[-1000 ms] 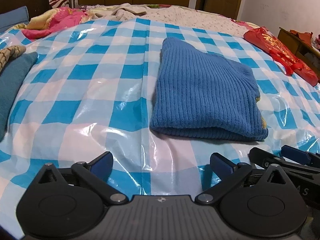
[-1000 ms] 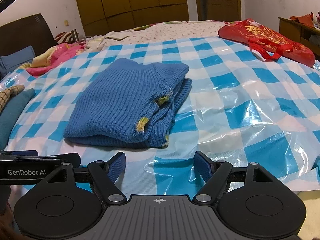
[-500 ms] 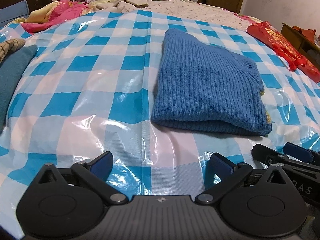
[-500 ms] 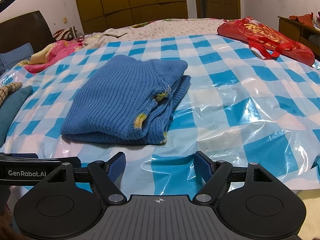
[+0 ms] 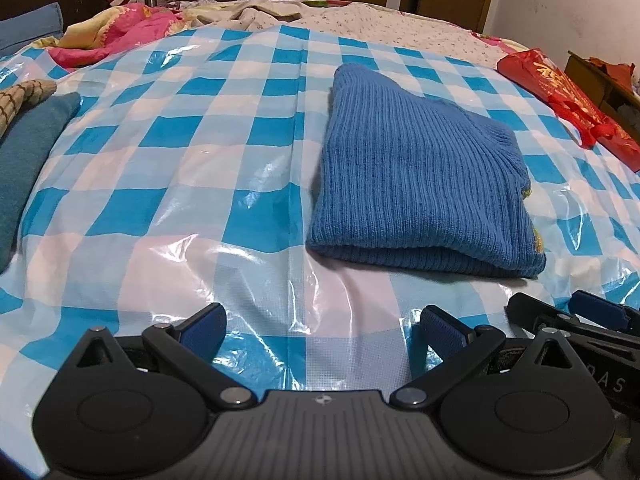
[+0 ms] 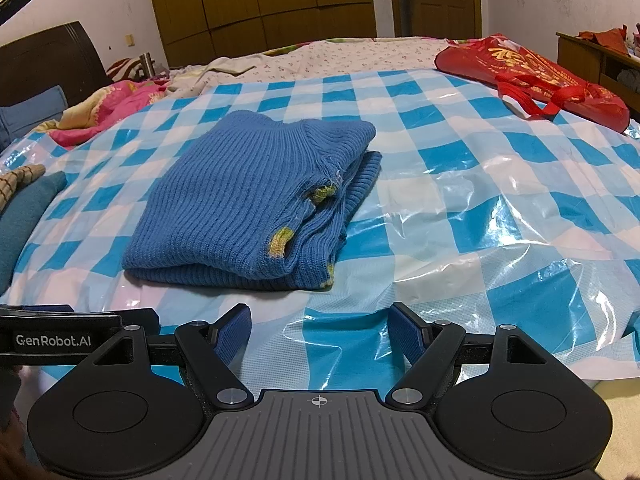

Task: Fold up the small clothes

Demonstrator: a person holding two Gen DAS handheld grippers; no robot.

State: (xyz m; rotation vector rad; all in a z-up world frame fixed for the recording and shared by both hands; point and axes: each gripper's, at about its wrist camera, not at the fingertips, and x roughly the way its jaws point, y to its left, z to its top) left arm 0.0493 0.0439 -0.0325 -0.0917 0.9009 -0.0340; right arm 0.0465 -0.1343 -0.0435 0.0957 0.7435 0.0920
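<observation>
Looks like this one's basically done: the blue knit sweater (image 6: 256, 204) is already folded into a neat stacked rectangle, lying on the checkered plastic sheet (image 6: 460, 208) over the bed, a bit left of centre from the right camera. Both claws are hanging back at the near edge, not touching it. Left claw (image 5: 322, 330) is spread wide and empty, right claw (image 6: 320, 330) same deal. Only leftover I'd guess is tidying the slightly uneven right edge, or moving on to whatever garment is next.
</observation>
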